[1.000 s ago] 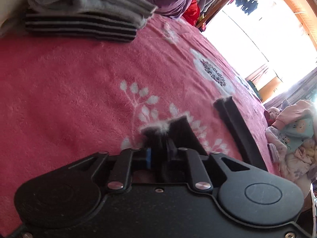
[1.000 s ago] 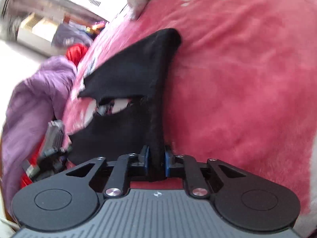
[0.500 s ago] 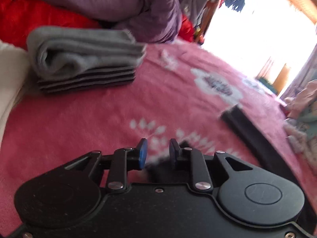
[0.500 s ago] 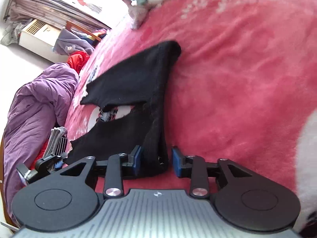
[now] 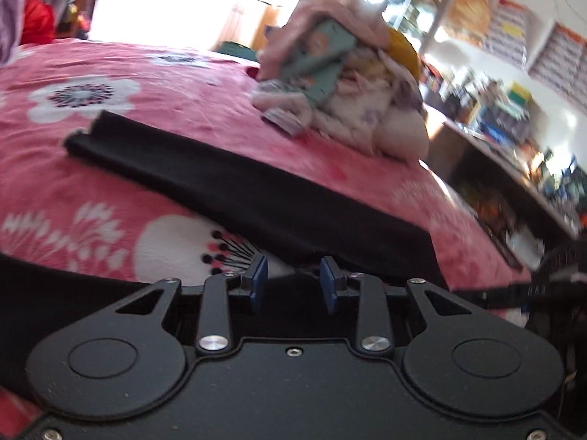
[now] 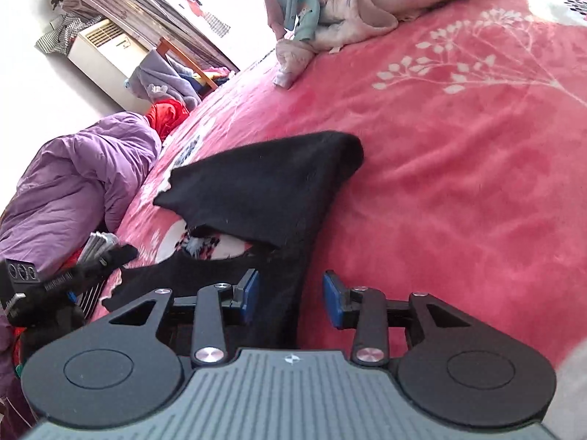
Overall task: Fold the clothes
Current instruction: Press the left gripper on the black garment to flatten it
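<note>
A black garment (image 5: pixel 227 187) lies in a long folded strip across the pink floral blanket (image 5: pixel 110 84). My left gripper (image 5: pixel 293 283) sits low at the garment's near edge. Its jaws are opening, the blue pads (image 5: pixel 258 284) stand apart, and dark cloth lies under the gap without being pinched. In the right wrist view the same black garment (image 6: pixel 264 190) shows a folded-over flap. My right gripper (image 6: pixel 290 295) is open: a strip of the cloth runs between the pads beside the left pad, and the right pad (image 6: pixel 332 302) is clear of it.
A heap of unfolded pastel clothes (image 5: pixel 341 84) (image 6: pixel 319 11) sits at the bed's far side. A purple duvet (image 6: pixel 73 176) and a folded grey stack (image 6: pixel 99 242) lie left, near the left gripper's body (image 6: pixel 55 286). Cluttered shelves (image 5: pixel 513 128) stand beyond the bed's edge.
Both grippers, shut on the black cloth a second ago, have let it go. The left one rolled and swung right, from the folded grey stack to the clothes heap. The right one barely moved.
</note>
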Tool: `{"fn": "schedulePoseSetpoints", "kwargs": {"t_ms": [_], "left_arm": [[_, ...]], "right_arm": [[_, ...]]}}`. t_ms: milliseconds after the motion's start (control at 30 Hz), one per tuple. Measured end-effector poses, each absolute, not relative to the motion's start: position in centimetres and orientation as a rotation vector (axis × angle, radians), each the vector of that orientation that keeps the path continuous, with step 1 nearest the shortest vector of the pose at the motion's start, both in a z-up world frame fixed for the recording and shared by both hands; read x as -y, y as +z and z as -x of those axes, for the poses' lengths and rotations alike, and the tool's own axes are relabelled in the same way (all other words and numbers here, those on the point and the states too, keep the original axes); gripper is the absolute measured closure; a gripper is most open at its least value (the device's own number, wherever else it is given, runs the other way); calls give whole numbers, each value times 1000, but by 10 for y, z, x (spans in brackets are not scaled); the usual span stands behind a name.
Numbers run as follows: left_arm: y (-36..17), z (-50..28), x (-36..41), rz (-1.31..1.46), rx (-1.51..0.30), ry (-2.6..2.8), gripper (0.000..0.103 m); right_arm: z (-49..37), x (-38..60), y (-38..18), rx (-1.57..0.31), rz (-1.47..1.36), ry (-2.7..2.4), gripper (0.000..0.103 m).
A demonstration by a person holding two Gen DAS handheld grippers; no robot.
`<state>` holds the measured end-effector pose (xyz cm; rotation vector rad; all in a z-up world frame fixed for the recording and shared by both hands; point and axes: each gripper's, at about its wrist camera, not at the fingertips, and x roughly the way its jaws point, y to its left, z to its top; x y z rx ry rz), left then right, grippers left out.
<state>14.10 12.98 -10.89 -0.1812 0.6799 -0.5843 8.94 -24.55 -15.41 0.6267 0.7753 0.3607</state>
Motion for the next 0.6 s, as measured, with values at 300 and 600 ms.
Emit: {"fn": "schedulePoseSetpoints", "kwargs": {"t_ms": [300,600], "left_arm": [[-120,-146,-98,-42,-699,-624,72],[-123,-148,-98,-161,-676,-647,61]], "right_arm": [[-97,237,-162,-765,-579,381,65],[-98,233,-161,-733,-571,411,64]]}}
